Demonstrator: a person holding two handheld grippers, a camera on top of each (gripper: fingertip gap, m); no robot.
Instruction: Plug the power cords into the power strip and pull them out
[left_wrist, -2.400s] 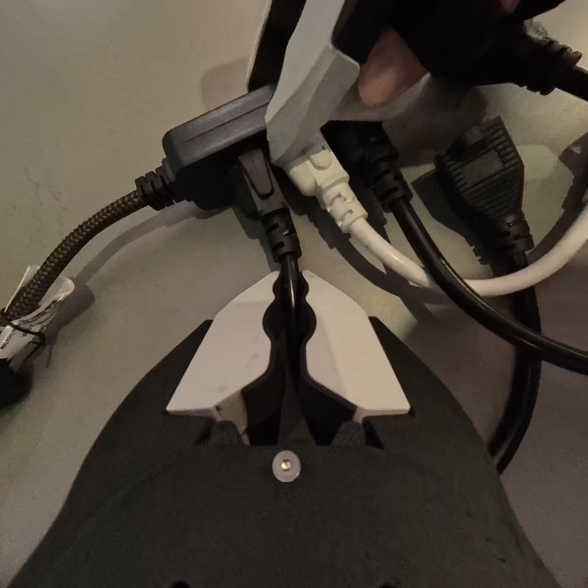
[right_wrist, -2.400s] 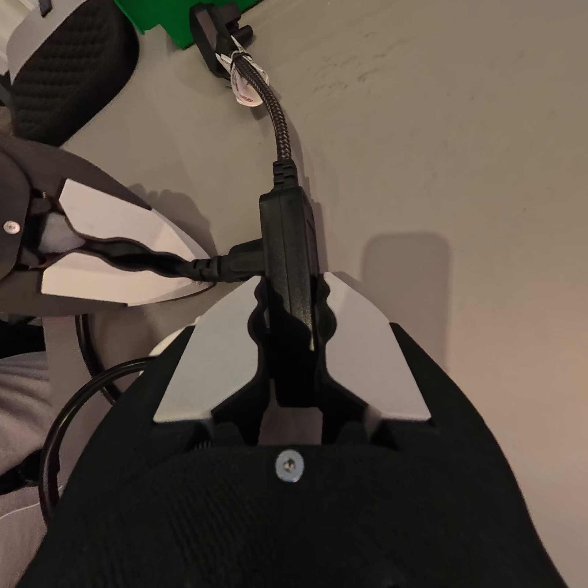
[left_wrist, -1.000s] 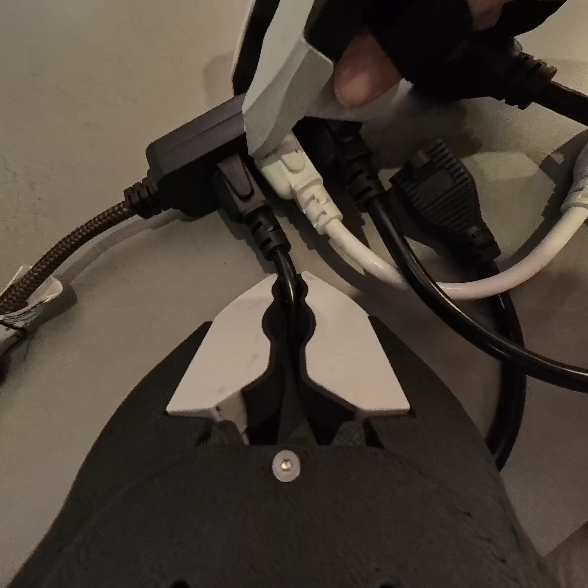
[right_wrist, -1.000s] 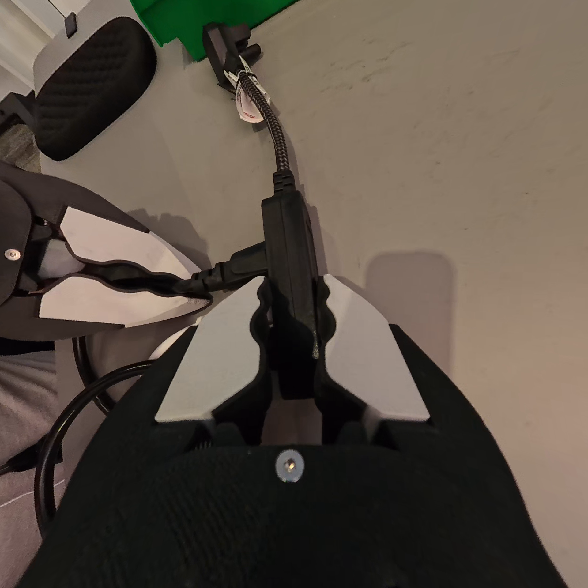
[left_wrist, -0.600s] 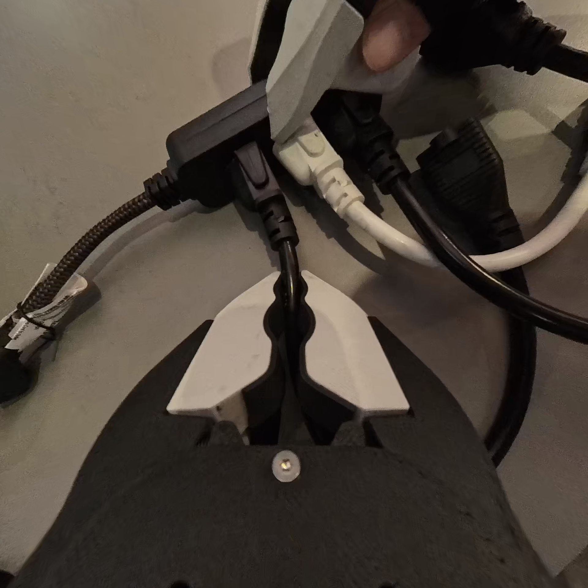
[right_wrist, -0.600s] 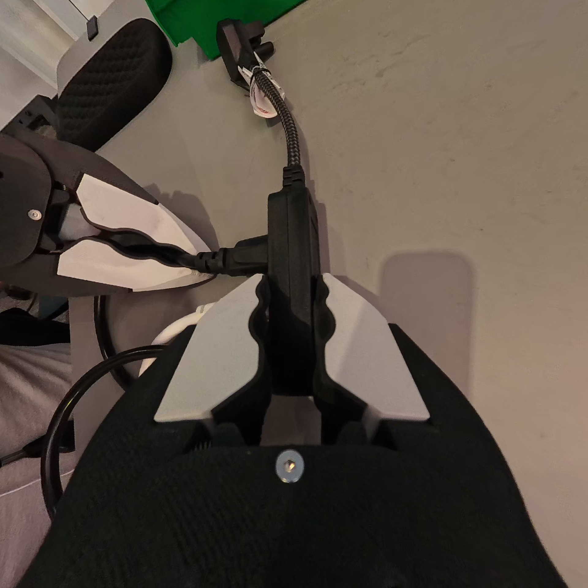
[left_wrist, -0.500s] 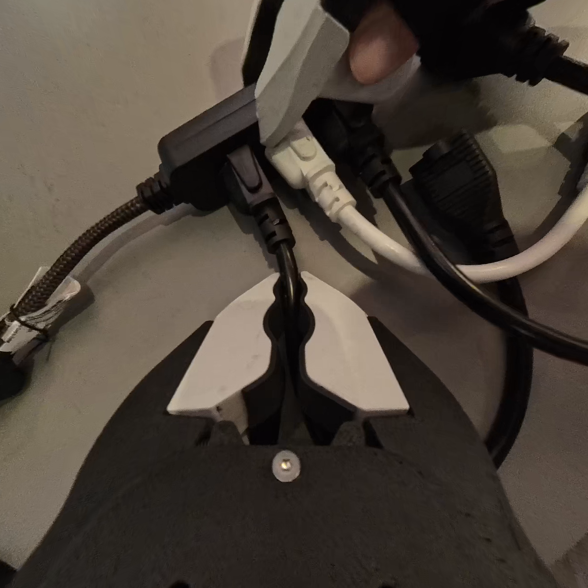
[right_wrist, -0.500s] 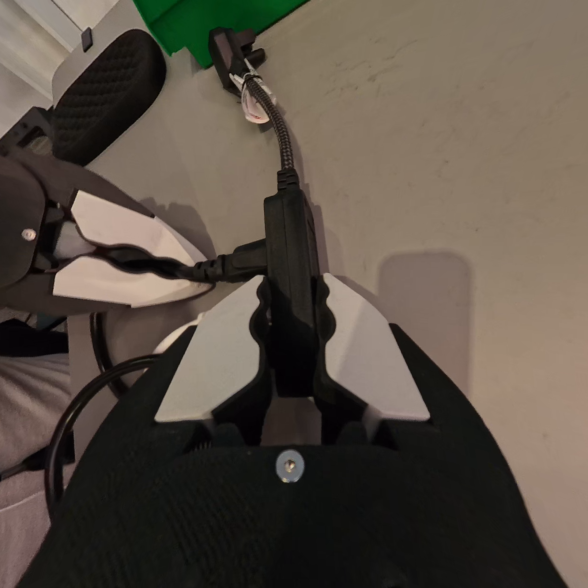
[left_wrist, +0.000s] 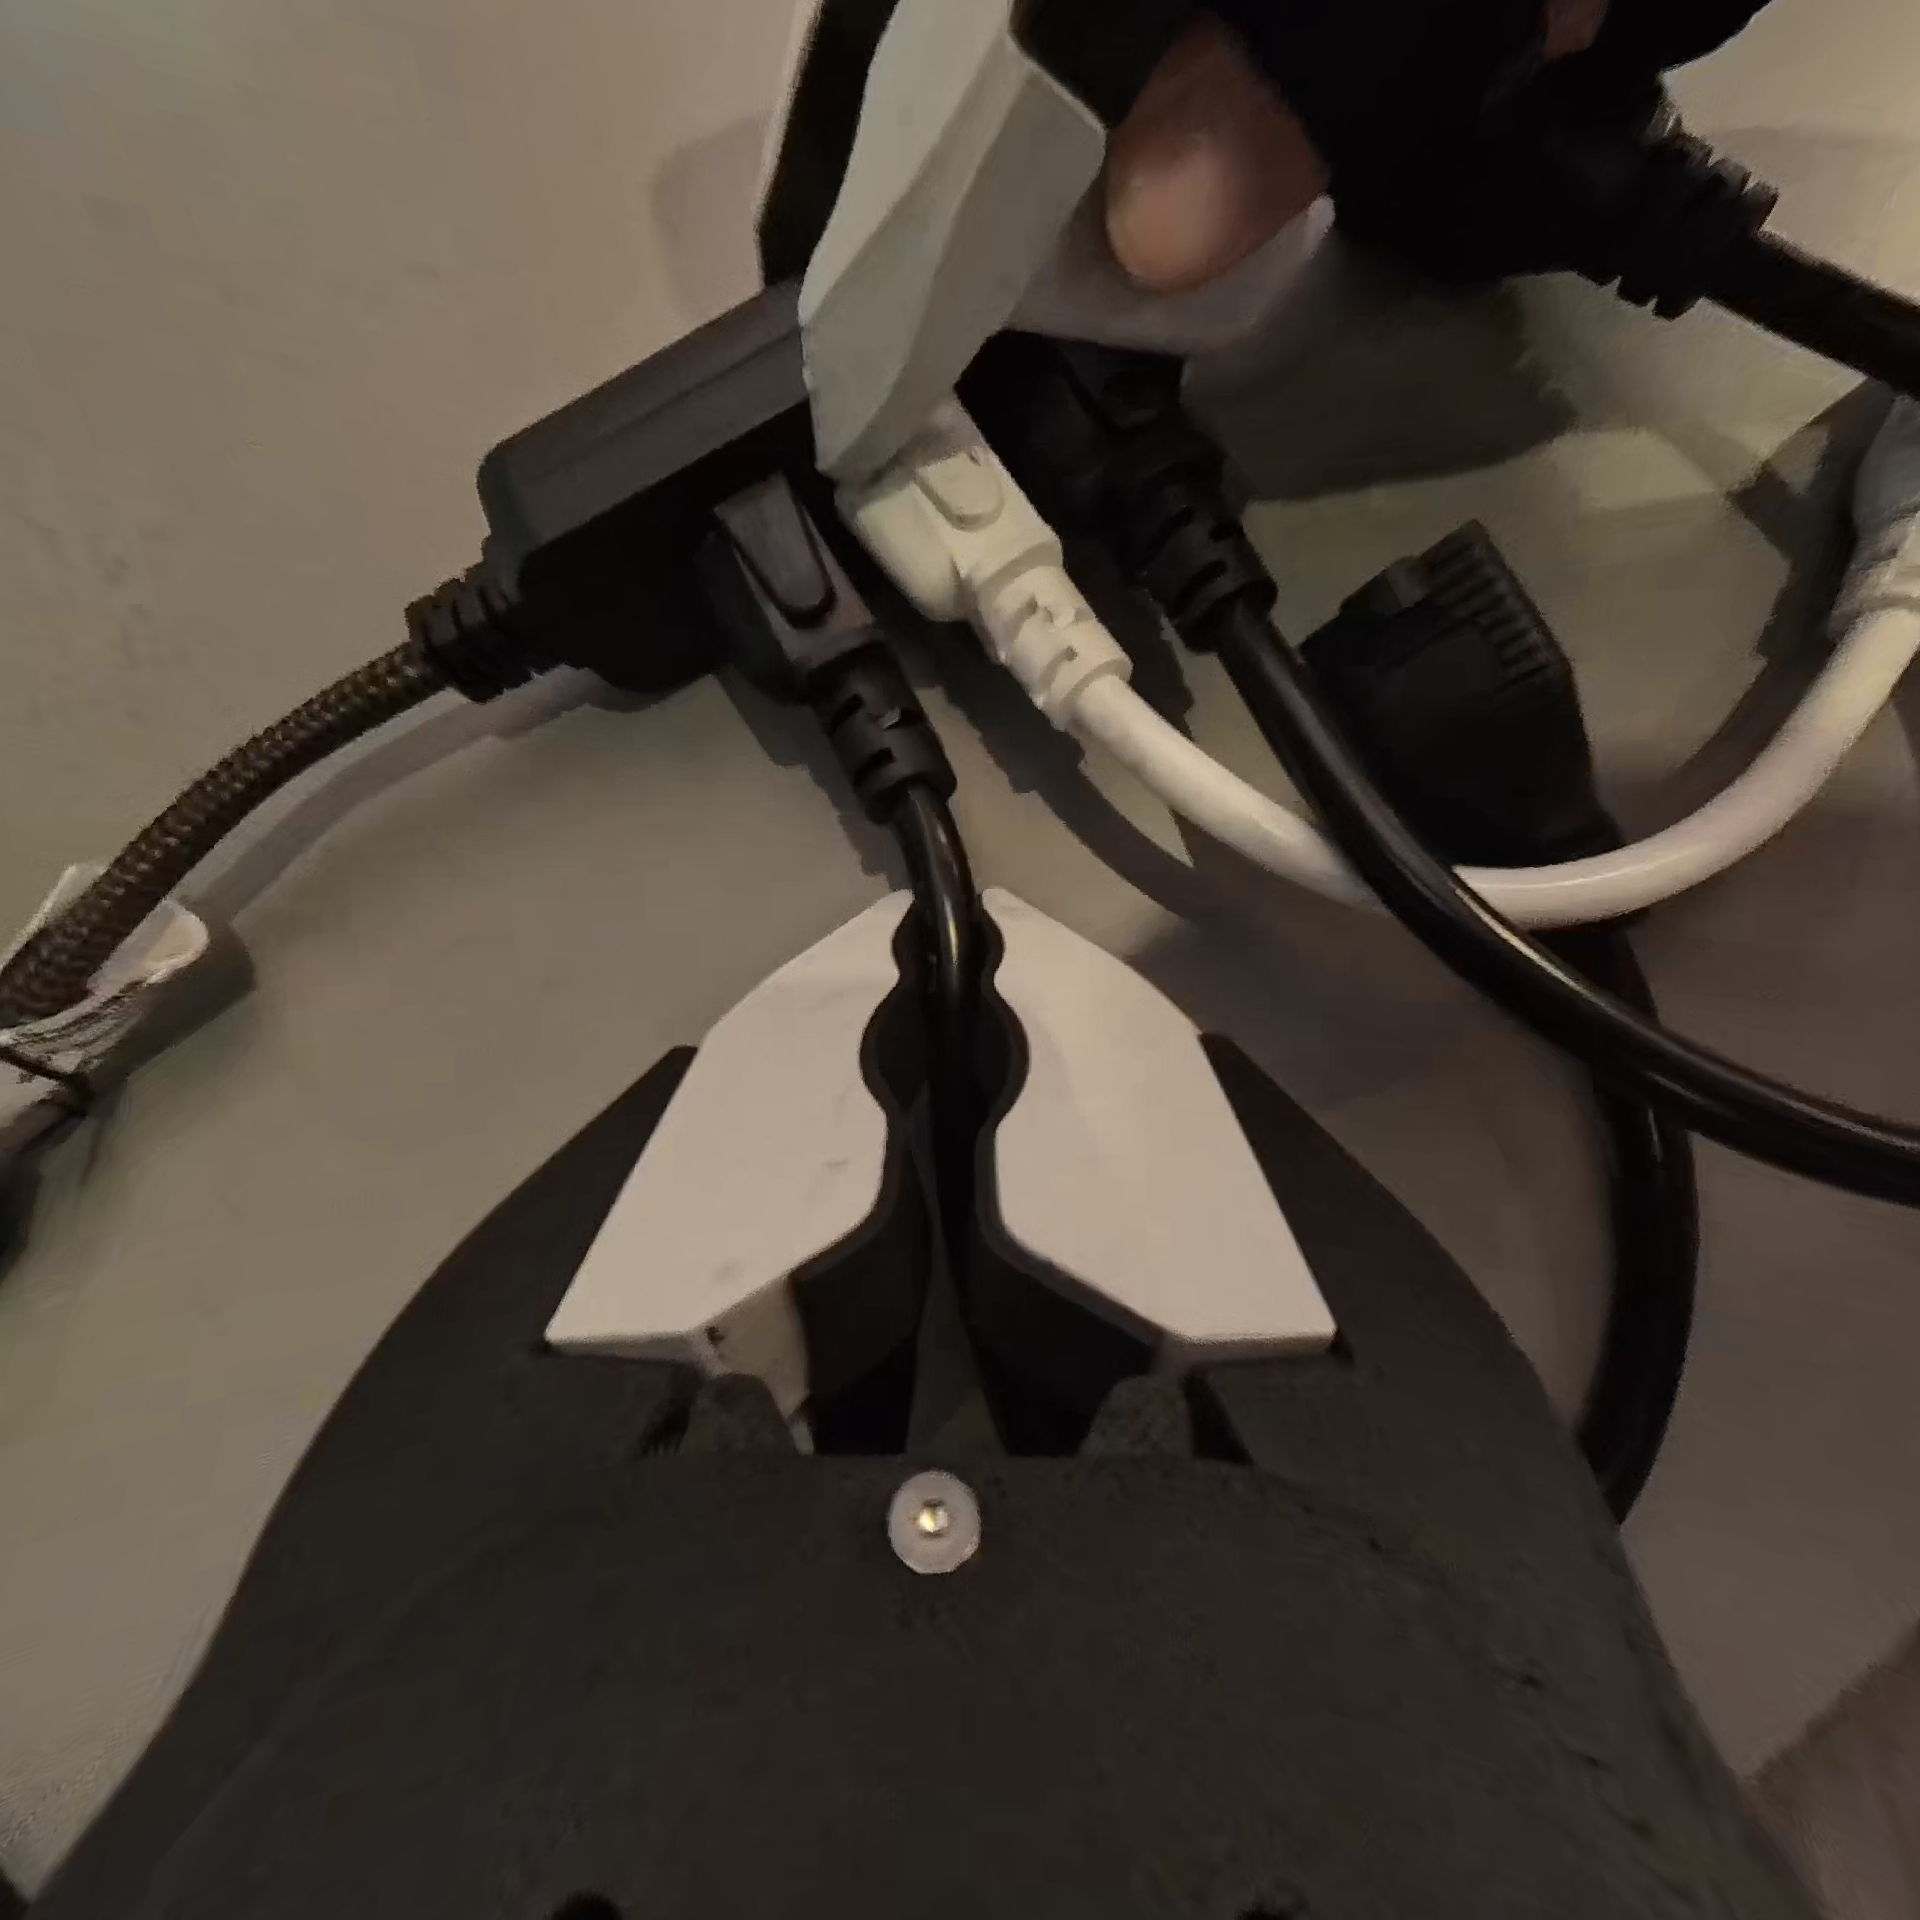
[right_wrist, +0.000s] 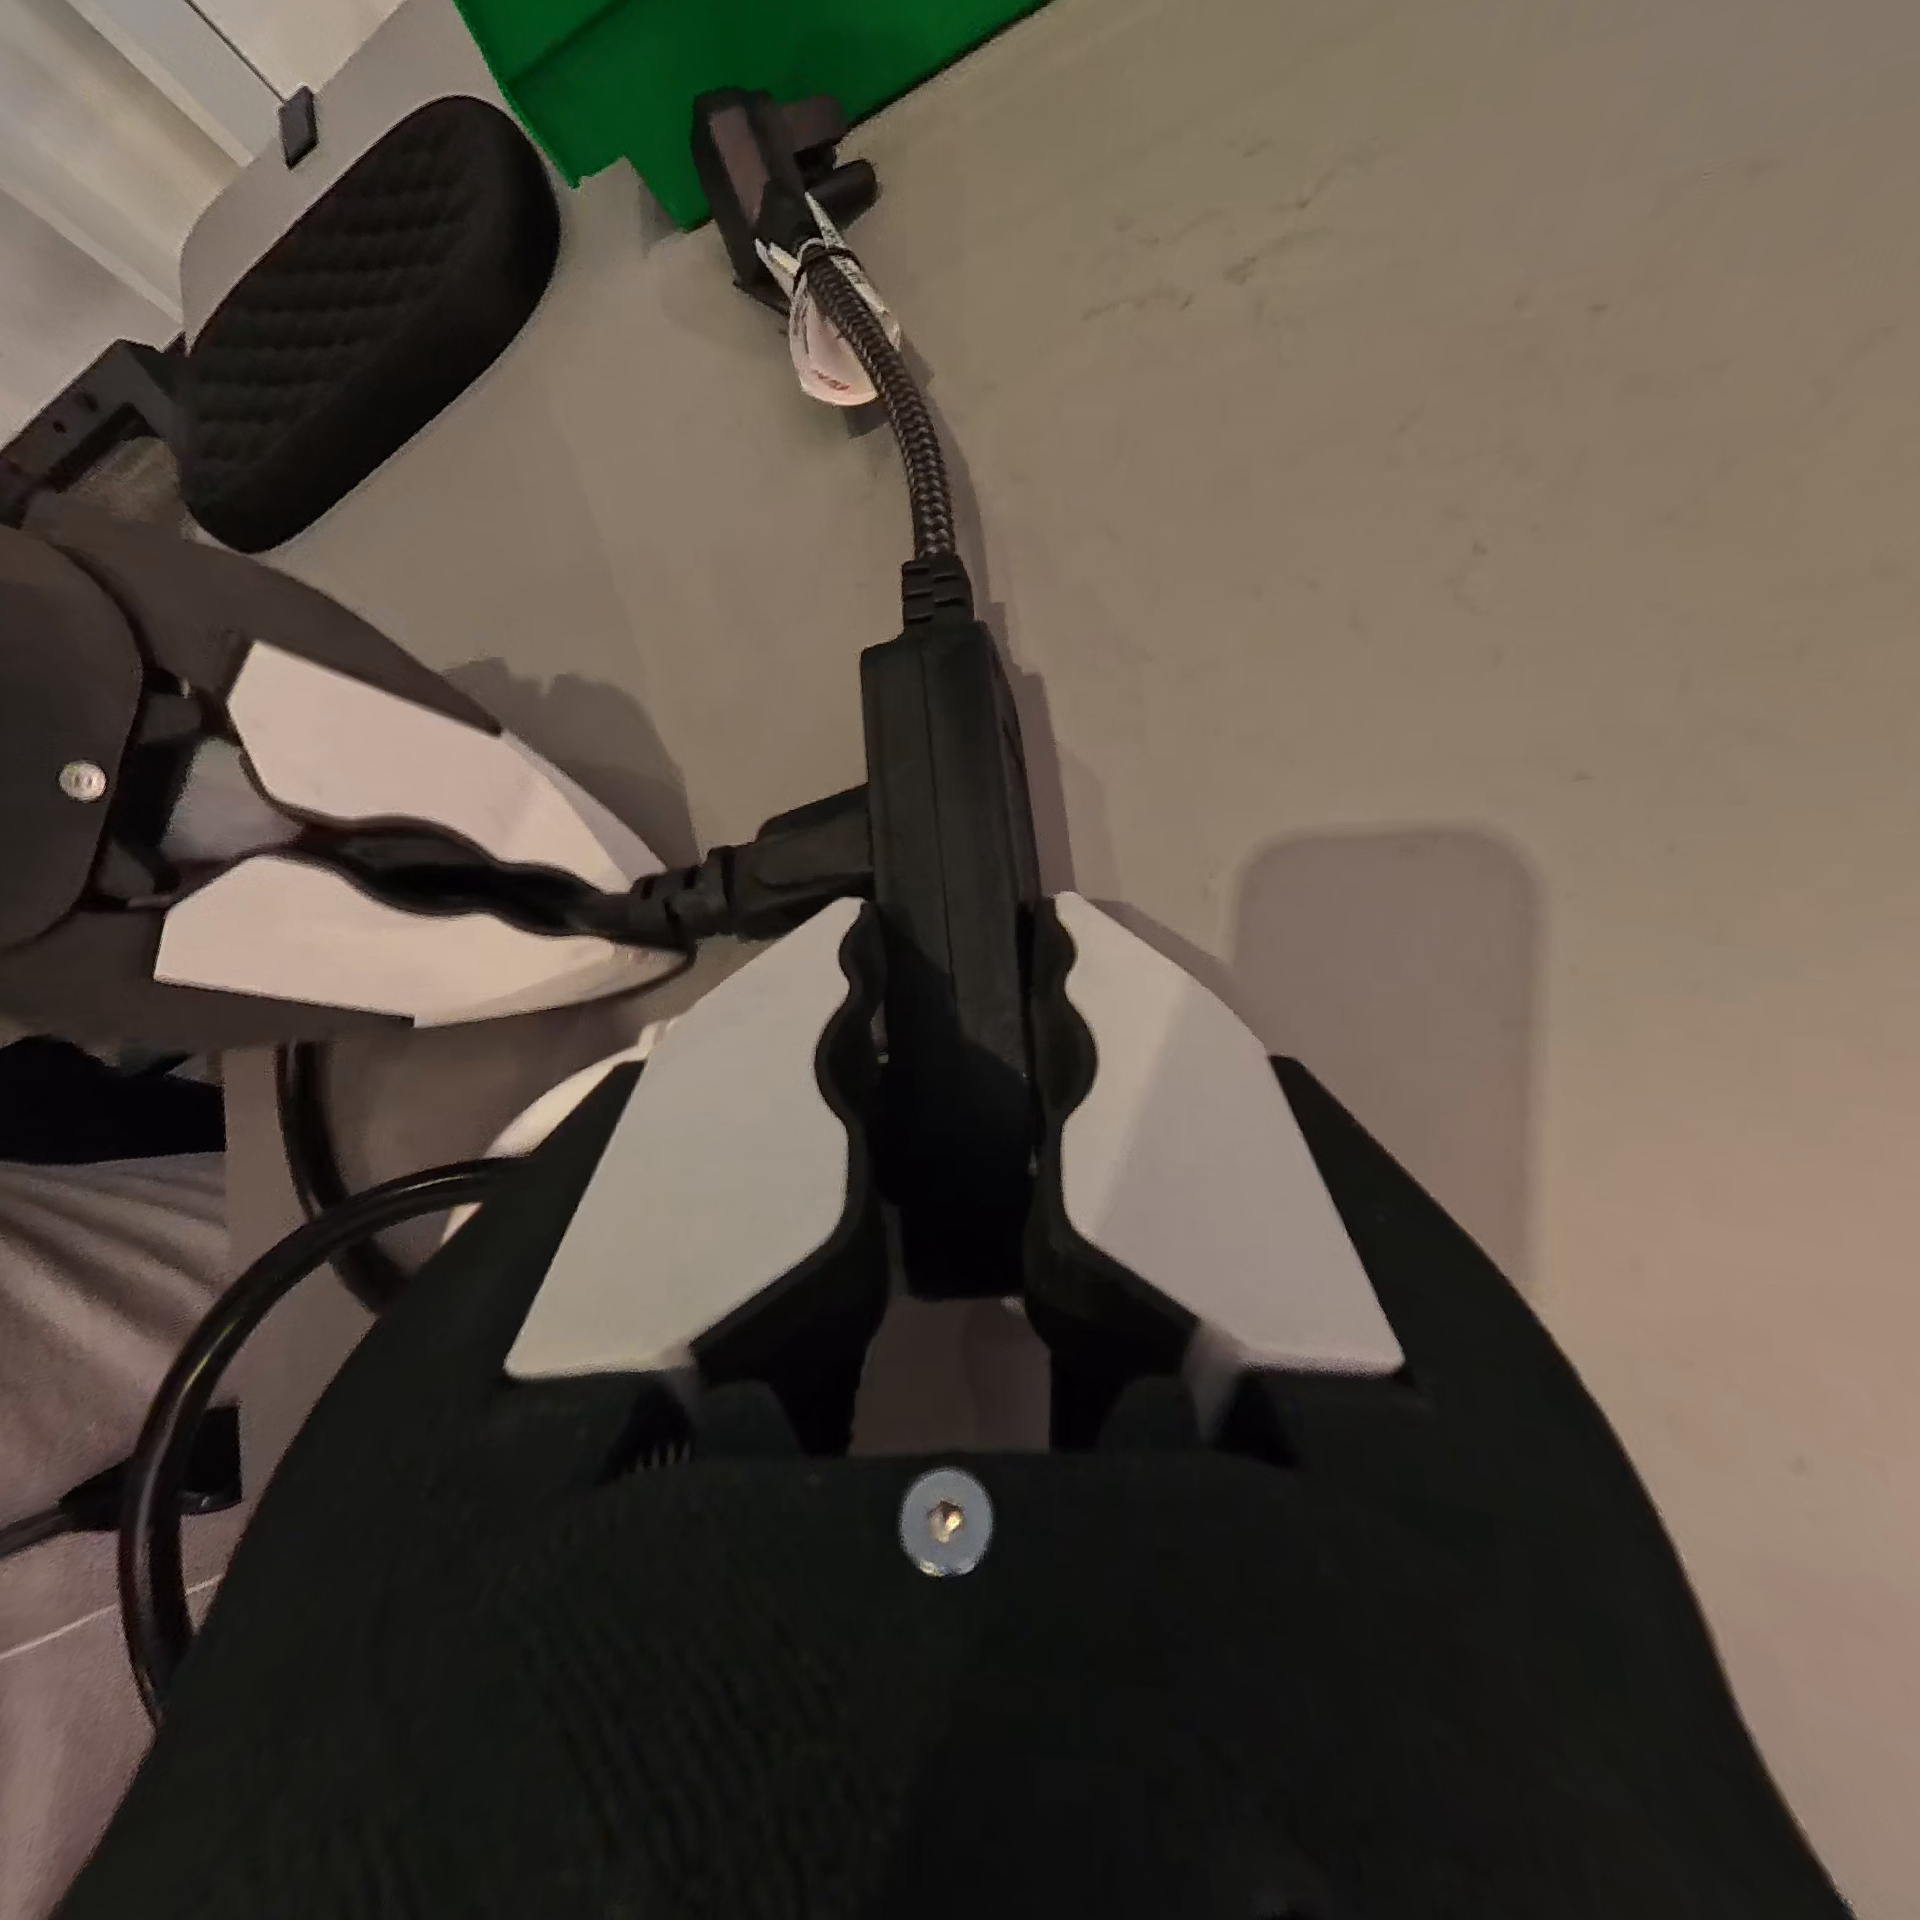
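My left gripper (left_wrist: 940, 906) is shut on a thin black cord (left_wrist: 935, 862) just behind its black plug (left_wrist: 790, 566), which sits in the black power strip (left_wrist: 644, 436). A white plug (left_wrist: 977, 540) and another black plug (left_wrist: 1143, 488) sit in the strip beside it. My right gripper (right_wrist: 951, 920) is shut on the power strip (right_wrist: 940, 769) across its width. In the right wrist view the left gripper (right_wrist: 665, 920) comes in from the left and holds the cord of the black plug (right_wrist: 800, 847). One right gripper finger (left_wrist: 925, 239) shows in the left wrist view.
The strip's braided cable (right_wrist: 925, 436) runs to its own plug (right_wrist: 753, 166) by a green bin (right_wrist: 727, 62). A loose black connector (left_wrist: 1455, 675), a white cord (left_wrist: 1558, 883) and a thick black cord (left_wrist: 1507, 997) lie to the right. A black padded chair (right_wrist: 353, 312) stands beyond the table edge. Left tips to right tips: about 8 cm.
Both grips are unchanged and the black plug stays in the strip. The left gripper has shifted slightly up in the right wrist view; the strip has barely moved.
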